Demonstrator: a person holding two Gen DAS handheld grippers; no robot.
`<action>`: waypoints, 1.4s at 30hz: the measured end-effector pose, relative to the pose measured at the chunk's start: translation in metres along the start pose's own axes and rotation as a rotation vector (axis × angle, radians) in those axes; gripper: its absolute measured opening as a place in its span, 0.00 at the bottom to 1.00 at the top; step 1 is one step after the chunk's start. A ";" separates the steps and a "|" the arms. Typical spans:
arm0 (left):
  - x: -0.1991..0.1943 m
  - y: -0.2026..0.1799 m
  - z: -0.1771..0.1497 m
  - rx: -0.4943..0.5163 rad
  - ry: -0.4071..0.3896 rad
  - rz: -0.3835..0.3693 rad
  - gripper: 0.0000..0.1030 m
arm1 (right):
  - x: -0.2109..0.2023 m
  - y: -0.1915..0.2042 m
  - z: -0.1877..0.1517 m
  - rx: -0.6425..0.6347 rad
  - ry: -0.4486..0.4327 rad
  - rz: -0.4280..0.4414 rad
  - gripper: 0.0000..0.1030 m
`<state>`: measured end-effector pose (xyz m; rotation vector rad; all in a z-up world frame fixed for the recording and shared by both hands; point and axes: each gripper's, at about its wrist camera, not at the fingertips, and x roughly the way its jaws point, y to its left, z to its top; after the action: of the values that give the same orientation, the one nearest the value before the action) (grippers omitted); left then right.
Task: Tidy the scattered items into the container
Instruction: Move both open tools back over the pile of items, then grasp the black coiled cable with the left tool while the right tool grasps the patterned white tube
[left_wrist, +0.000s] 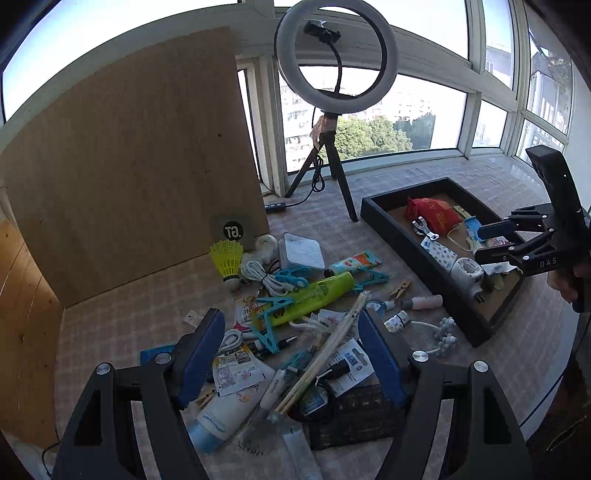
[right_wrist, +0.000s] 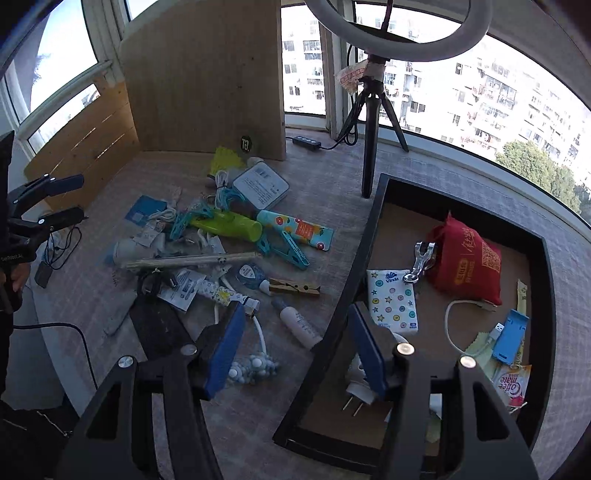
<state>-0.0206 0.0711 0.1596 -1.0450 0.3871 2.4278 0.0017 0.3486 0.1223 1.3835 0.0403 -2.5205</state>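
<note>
Now, near to far, as we read the pile:

Left gripper (left_wrist: 291, 354): we hold it spread wide and empty, low over the near end of the clutter.

White tube (left_wrist: 225, 413): it lies nearest us, between the left fingers, blue cap toward us and to the left, long axis slanting away to the right. We judge it soft and a little slick; we would take it across the body, not at the cap.

Chopsticks (left_wrist: 325, 350): a thin, stiff, light sleeve lying on top of the other things, long axis running from near us up and to the right. We would pinch it near the middle so it does not tip.

Green bottle (left_wrist: 314, 295): mid-pile, its wide end pointing up and to the right. We judge it rigid, smooth and light; a grip across its waist looks best.

Shuttlecock (left_wrist: 227, 260): at the far left edge of the pile, cork down toward us, skirt up. Very light and easily crushed; we would take it at the cork.

Right gripper (right_wrist: 295, 354): parted and empty, straddling the tray's near wall.

Tray (right_wrist: 373, 206): to the right of the pile, well apart from the tube, already holding a red pouch (right_wrist: 465, 258) and a tissue pack (right_wrist: 391, 295).
</note>
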 end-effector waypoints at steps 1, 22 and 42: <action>0.000 0.005 -0.011 -0.007 0.016 0.011 0.70 | 0.006 0.006 0.000 -0.013 0.013 0.004 0.56; 0.077 -0.037 -0.073 0.054 0.213 -0.150 0.61 | 0.097 0.072 0.005 -0.301 0.188 0.007 0.50; 0.111 -0.041 -0.071 0.074 0.269 -0.195 0.39 | 0.150 0.087 0.017 -0.458 0.327 0.083 0.35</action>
<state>-0.0232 0.1101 0.0271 -1.3161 0.4373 2.0925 -0.0679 0.2299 0.0160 1.5328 0.5708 -2.0184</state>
